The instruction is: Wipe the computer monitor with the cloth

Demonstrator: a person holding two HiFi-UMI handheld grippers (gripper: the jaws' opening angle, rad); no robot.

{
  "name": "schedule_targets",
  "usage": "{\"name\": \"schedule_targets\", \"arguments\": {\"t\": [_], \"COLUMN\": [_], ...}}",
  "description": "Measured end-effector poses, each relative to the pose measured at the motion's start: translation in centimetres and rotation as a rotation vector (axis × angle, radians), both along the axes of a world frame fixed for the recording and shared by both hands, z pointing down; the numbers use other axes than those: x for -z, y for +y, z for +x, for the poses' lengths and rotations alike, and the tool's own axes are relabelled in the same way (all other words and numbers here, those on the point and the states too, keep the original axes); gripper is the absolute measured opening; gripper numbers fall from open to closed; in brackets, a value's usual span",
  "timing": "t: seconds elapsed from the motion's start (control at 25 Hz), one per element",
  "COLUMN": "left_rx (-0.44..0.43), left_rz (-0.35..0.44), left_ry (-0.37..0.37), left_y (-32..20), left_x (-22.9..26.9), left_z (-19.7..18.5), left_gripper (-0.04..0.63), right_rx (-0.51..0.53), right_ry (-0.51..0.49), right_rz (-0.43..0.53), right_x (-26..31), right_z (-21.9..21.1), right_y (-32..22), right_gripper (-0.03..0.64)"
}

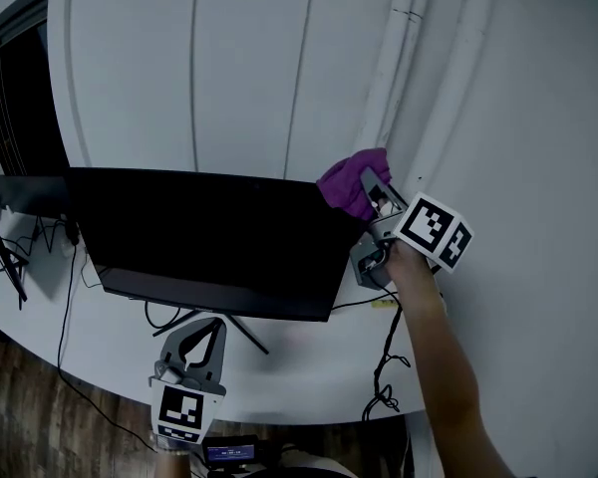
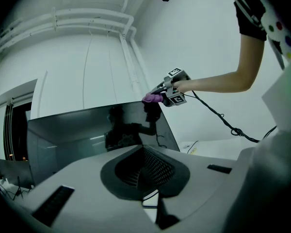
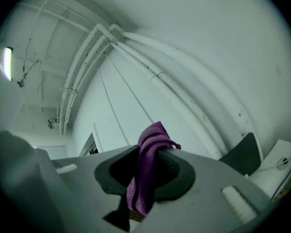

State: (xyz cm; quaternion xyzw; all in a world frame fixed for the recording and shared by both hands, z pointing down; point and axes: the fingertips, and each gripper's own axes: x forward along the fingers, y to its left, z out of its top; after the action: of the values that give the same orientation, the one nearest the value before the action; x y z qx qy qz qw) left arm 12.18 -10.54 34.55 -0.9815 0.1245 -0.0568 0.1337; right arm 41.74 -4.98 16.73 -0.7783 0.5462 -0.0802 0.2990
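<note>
The black computer monitor [image 1: 209,237] stands on the white table [image 1: 309,366], its screen dark. A purple cloth [image 1: 351,179] sits at the monitor's top right corner, with my right gripper [image 1: 374,199] shut on it. In the right gripper view the cloth [image 3: 145,171] hangs pinched between the jaws, which point up toward the wall. The left gripper view shows the monitor [image 2: 87,135] ahead, with the cloth [image 2: 153,98] at its upper right corner. My left gripper [image 1: 201,345] hovers low in front of the monitor's stand, shut with nothing in it.
A second dark screen [image 1: 20,195] and cables [image 1: 40,237] sit at the far left of the table. A black cable [image 1: 387,352] trails down the right side. White wall pipes [image 1: 399,58] run behind. Wooden floor [image 1: 20,406] shows below the table edge.
</note>
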Motion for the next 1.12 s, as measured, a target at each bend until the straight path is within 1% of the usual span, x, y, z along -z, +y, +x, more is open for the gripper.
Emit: {"name": "schedule_targets", "arguments": {"t": [0.32,0.48,0.64,0.84,0.96,1.12], "left_rx": [-0.033,-0.044,-0.047,-0.045,-0.037,-0.018], "left_rz": [-0.004,-0.004,-0.002,-0.001,-0.003,-0.003], "left_ry": [-0.008,-0.007,-0.003,0.003,0.010,0.015], "left_y": [0.7,0.9,1.1,1.0,0.8,0.1], "left_x": [-0.4,-0.4,-0.2,0.1,0.3,0.2], "left_z": [1.3,1.6,1.6,1.2,0.7,-0.2], "left_gripper": [0.006,0.006,0.006,0.006,0.006,0.006], "right_rx": [-0.078,-0.117,-0.157,-0.182,-0.159,-0.100], "right_ry": [-0.008,0.011,0.111,0.264,0.354,0.463], "right_rz": [-0.002,-0.004,-0.041,-0.130,-0.161,-0.186], "right_x": [-0.9,-0.7,-0.3,-1.8,-3.4,-6.1], "right_z": [2.5,3.2,2.7,0.0,-2.7,-7.3], "right_y": [4.0,5.8,7.4,8.4,8.2,7.1], "right_gripper": [0.084,0.084,0.084,0.084,0.084,0.084]}}
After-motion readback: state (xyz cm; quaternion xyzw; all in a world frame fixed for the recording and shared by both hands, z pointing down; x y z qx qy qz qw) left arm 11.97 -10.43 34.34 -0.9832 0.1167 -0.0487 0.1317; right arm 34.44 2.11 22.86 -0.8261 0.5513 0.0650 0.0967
